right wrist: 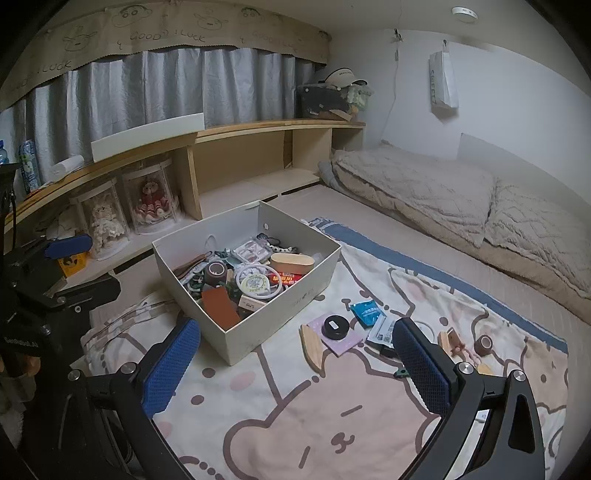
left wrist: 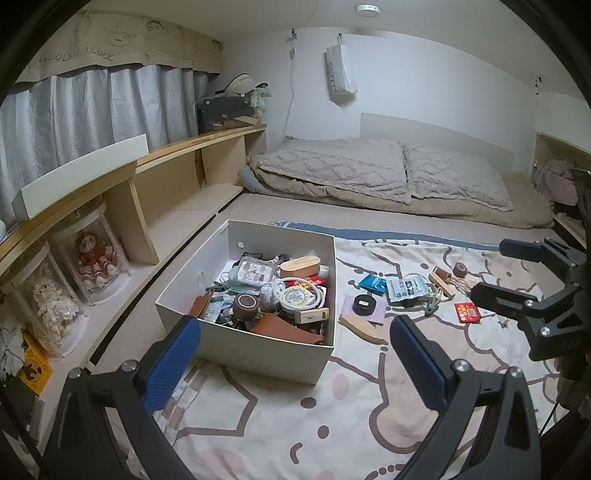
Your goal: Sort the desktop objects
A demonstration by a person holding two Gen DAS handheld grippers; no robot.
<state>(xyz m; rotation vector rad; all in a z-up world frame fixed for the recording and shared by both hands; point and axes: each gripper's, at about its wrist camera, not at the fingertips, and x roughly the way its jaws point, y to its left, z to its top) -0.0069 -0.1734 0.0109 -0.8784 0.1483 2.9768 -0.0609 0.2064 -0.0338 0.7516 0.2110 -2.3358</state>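
Sorting underway: both grippers, left gripper (left wrist: 295,365) and right gripper (right wrist: 295,365), are held spread, nothing pinched. Loose items lie on blanket (right wrist: 280,424) beside white box (right wrist: 280,328). Wooden comb (right wrist: 312,345) judged light, stiff; best taken across its flat sides.

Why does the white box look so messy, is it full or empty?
Nearly full. The white box has no lid on, and a jumble of small things, like a round white tape measure, piles close to its rim.

My feeds dim and cool under one ceiling lamp (left wrist: 368,9), soft shadows, heavy fisheye bending, black corners
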